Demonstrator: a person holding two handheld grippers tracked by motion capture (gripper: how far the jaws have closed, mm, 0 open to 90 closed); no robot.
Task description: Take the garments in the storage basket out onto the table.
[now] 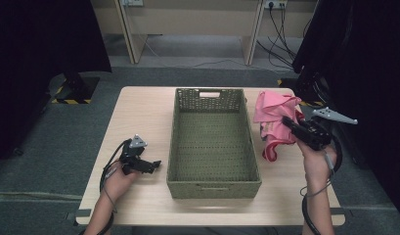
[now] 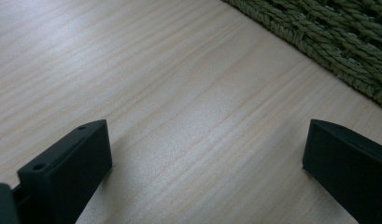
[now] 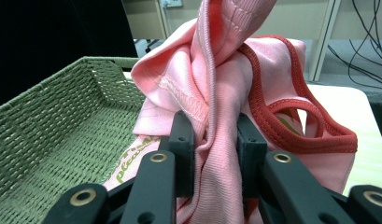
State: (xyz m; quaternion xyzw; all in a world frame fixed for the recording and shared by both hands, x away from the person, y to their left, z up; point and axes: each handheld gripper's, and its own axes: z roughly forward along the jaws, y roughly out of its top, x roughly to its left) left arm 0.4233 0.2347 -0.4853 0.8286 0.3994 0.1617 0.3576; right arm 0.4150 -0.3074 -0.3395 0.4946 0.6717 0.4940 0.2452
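A pink garment with red trim hangs bunched at the right of the table, lifted off the wood. My right gripper is shut on it; in the right gripper view the pink cloth is pinched between the two black jaws, and my right gripper points toward the basket. A green woven basket stands mid-table, its inside bare. My left gripper rests low on the table left of the basket, jaws wide apart with only wood between them.
The basket's woven wall runs close past the left gripper. Bare tabletop lies left of the basket. Black curtains flank both sides, and desk legs and cables stand on the floor behind the table.
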